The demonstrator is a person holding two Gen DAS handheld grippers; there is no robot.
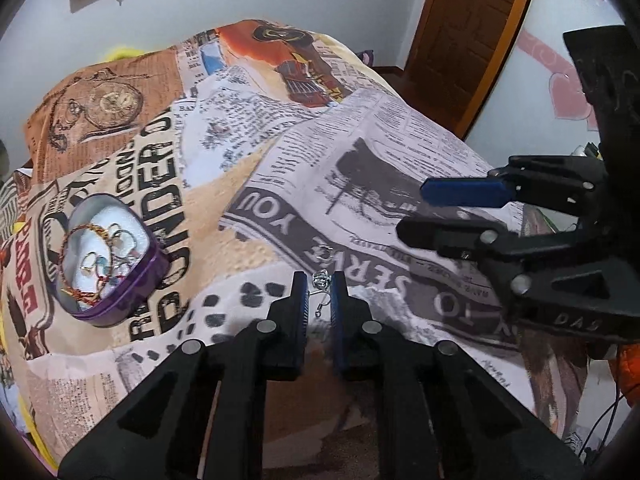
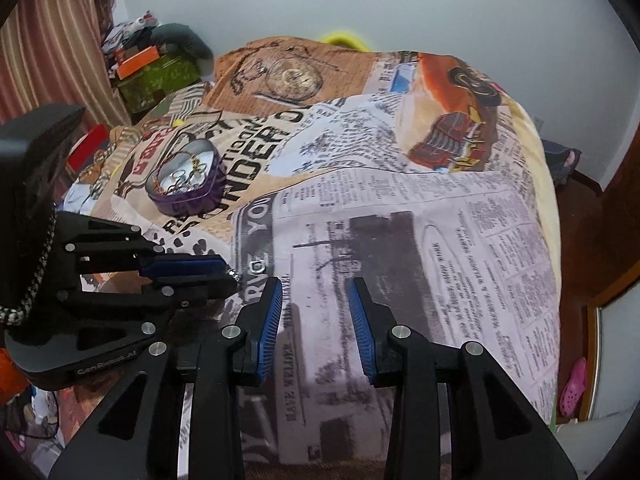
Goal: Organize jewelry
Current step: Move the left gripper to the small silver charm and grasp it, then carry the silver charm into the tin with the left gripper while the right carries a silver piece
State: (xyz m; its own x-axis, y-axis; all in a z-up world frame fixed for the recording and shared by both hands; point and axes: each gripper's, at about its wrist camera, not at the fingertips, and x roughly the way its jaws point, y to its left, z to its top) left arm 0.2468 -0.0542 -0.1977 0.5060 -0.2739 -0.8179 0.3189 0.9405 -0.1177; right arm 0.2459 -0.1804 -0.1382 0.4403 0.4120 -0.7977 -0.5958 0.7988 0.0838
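Between blue ribbed pads, perhaps silver earring

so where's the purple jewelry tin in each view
Left wrist view: the purple tin sits at the left edge, well left of the left claw.
Right wrist view: upper left of centre, beyond the left claw.
Shared landmark: the big black "UNDER" lettering on the bedspread, right beside the tin in both views.

Newsprint bed, purple tin, earring
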